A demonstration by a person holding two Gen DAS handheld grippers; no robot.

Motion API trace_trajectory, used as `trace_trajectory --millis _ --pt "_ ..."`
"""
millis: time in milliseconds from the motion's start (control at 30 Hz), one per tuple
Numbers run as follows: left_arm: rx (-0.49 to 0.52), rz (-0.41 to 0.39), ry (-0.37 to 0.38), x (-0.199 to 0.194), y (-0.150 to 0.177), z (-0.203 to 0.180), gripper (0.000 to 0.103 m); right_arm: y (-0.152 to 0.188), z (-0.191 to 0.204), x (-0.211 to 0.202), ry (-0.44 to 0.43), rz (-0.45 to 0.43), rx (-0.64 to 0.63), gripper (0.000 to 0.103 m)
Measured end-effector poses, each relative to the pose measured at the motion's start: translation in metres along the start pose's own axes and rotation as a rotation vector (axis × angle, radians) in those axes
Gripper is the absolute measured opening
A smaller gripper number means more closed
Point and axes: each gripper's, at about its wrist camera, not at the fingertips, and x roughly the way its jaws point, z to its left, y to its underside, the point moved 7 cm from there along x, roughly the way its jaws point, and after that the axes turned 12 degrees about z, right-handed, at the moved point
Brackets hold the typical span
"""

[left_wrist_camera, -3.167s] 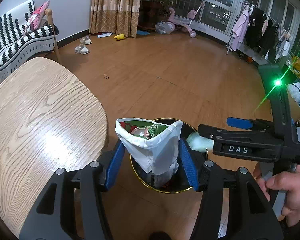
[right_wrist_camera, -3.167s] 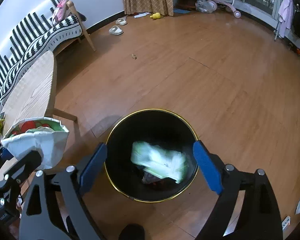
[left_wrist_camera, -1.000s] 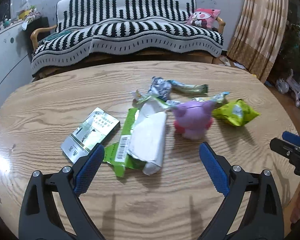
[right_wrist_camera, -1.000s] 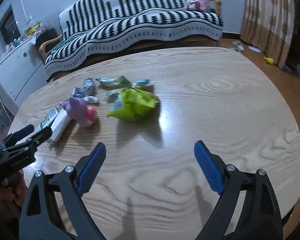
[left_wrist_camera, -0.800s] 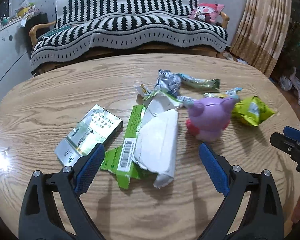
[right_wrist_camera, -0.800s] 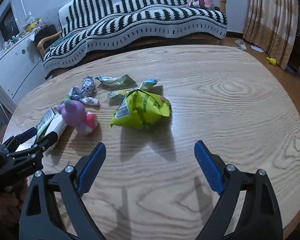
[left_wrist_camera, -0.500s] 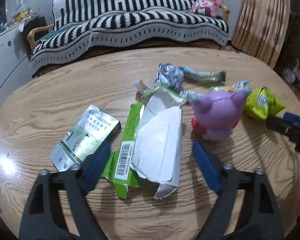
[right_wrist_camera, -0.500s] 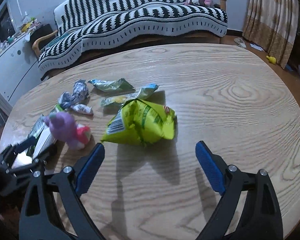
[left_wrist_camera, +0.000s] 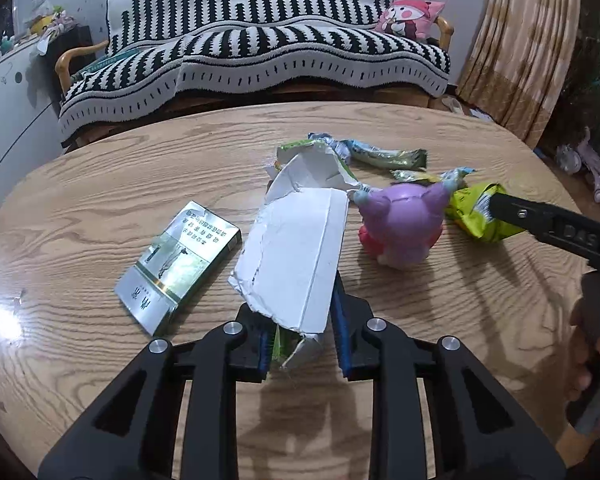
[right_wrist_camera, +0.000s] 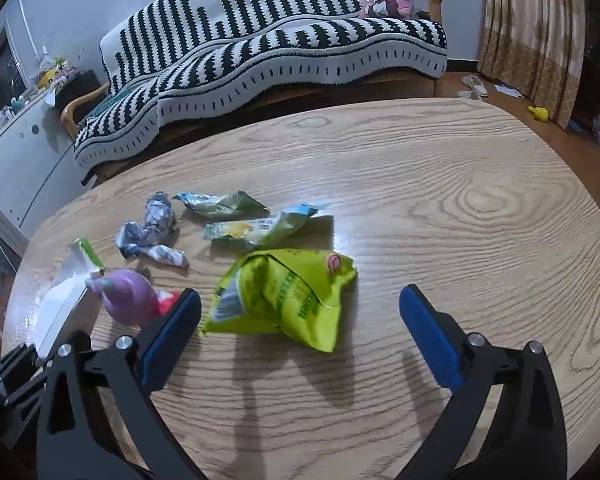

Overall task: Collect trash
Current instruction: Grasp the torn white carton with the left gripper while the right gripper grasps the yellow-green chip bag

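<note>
Torn white carton (left_wrist_camera: pixel 296 252) w/ green print lies on counter (left_wrist_camera: pixel 100 200), near end pinched betw. left gripper (left_wrist_camera: pixel 302 340) fingers (left_wrist_camera: pixel 342 328), clamped on it. Cigarette pack (left_wrist_camera: pixel 178 262) flat just left of carton. Purple toy (left_wrist_camera: pixel 402 222) just right, touching carton's far corner. Yellow-green snack bag (right_wrist_camera: pixel 288 296) beyond toy; right gripper (right_wrist_camera: pixel 300 332) fingers (right_wrist_camera: pixel 428 340) spread wide, bag's near edge betw. them, not gripped. 3 more wrappers further back: crumpled foil (right_wrist_camera: pixel 152 232), green one (right_wrist_camera: pixel 222 202), blue-yellow one (right_wrist_camera: pixel 264 228). Striped sofa (left_wrist_camera: pixel 260 40) behind counter.
</note>
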Motion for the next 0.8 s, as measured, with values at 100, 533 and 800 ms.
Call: trace_trajectory --millis 100,533,800 --pt "-0.016 -0.005 0.010 -0.004 -0.001 -0.001 0.024 -0.002 0.004 0.008 0.001 0.014 0.002 0.096" --pt "-0.027 -0.015 0.006 -0.015 -0.001 -0.006 0.024 0.004 0.013 0.011 -0.066 0.040 0.005 0.050" --pt "0.004 -0.042 0.037 -0.033 0.001 -0.036 0.024 0.025 -0.012 -0.039 -0.045 -0.009 -0.029 0.049"
